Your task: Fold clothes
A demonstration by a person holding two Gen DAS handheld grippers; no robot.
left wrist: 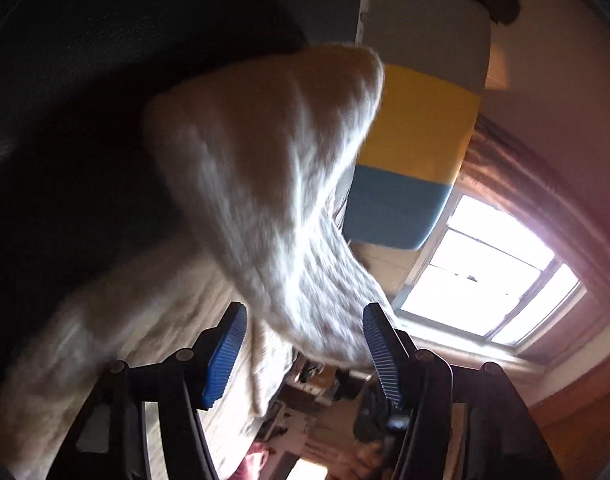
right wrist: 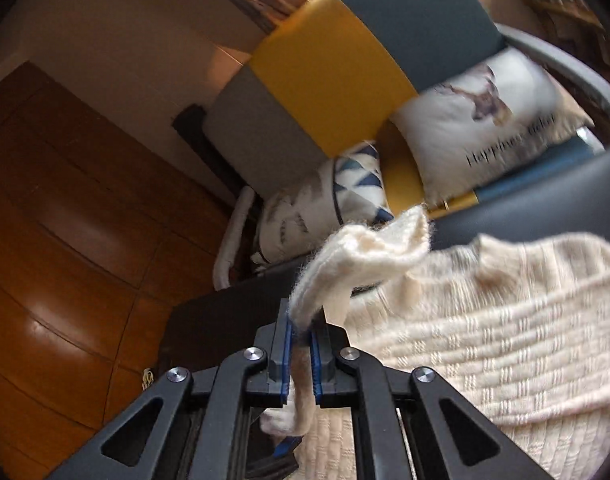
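sweater [right wrist: 485, 320] edge pinched in right claw [right wrist: 301, 344], body beside it.

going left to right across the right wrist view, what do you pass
wooden cabinet → triangle-patterned cushion → yellow band of the chair back → white cushion with a dog print. Lower down: right gripper, then cream knit sweater.
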